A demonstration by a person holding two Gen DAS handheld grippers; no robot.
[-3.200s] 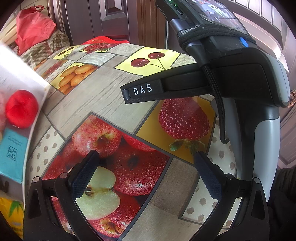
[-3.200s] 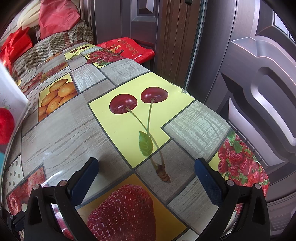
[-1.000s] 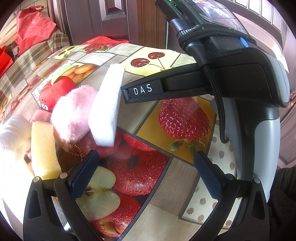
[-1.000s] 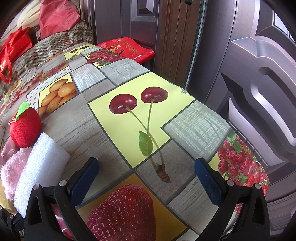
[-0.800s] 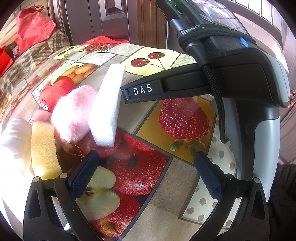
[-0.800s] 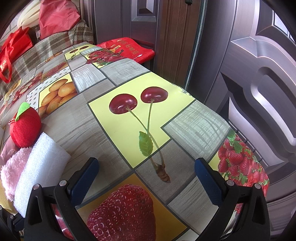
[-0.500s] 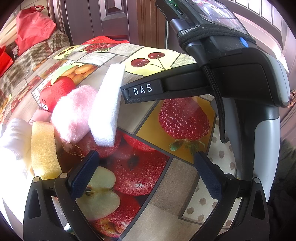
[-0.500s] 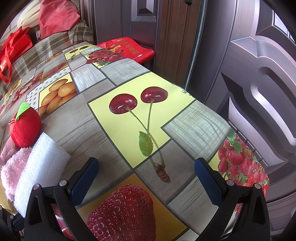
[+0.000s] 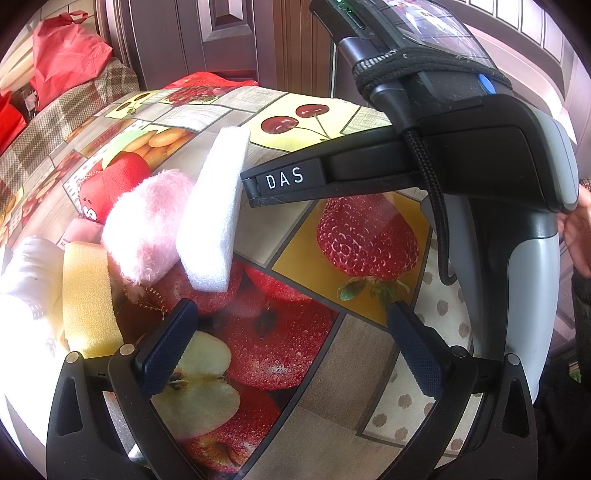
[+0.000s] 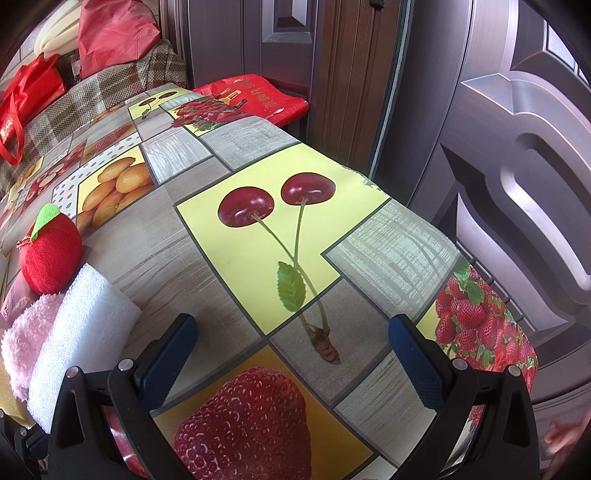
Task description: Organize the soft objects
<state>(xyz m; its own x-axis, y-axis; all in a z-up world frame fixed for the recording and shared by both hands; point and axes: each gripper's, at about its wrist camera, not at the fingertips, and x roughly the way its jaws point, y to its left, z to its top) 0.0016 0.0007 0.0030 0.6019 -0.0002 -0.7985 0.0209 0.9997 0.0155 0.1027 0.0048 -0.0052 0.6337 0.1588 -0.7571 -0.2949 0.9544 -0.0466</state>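
A pile of soft things lies at the left of the table, which is covered with a cloth printed with fruit. The left gripper hovers low over a printed apple with its fingers spread wide and nothing between them. The right gripper is just as wide open and empty, above a printed strawberry and cherry stem. From the left wrist view the right gripper's body crosses the upper right of the scene, one of its fingers ending just beside the white sponge.

One white sponge stands on its long edge, its long axis running from near to far and leaning against the pink plush piece to its left. That one pink piece is fluffy and rounded, with a thin beaded chain trailing from its near end. Behind it sits one red plush apple, upright, its green leaf pointing up and away. One yellow sponge lies left of the pink piece, its long axis also running near to far. One white cloth item sits at the far left edge, too washed out to make out clearly. A smaller pale pink thing peeks from under the pile; what it is I cannot tell.

Two red bags rest in the far left background beside a plaid cover.
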